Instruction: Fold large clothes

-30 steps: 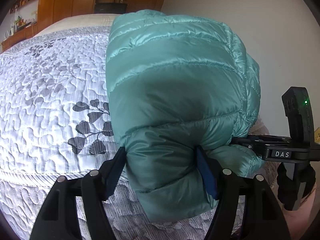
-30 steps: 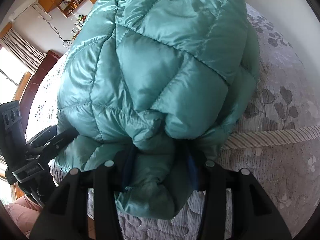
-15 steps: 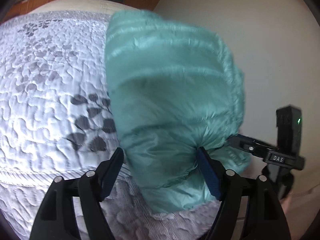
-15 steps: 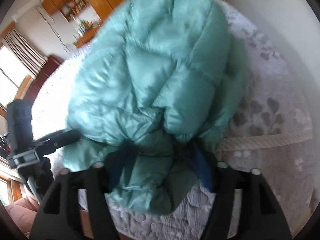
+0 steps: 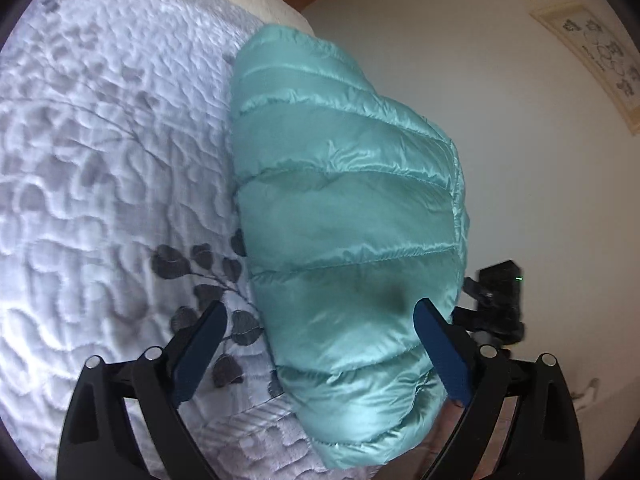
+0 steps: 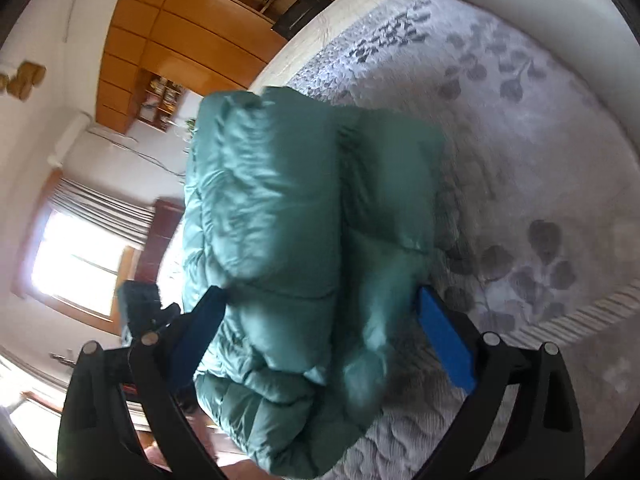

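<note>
Lay folded on bed point(image 5: 100, 168) at its edge: jacket point(image 5: 344, 216), between spread fingers of left claw point(image 5: 320, 340); wall point(image 5: 500, 100) at frame right.

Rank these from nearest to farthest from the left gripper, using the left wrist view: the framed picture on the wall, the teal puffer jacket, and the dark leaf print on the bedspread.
1. Teal puffer jacket: directly between the open fingers of the left gripper.
2. Dark leaf print: on the bedspread, just beyond the left-hand finger.
3. Framed picture: on the wall, upper right.

Left claw point(image 5: 320, 320) spread wide; right claw point(image 6: 320, 312) likewise (blue pads apart).
</note>
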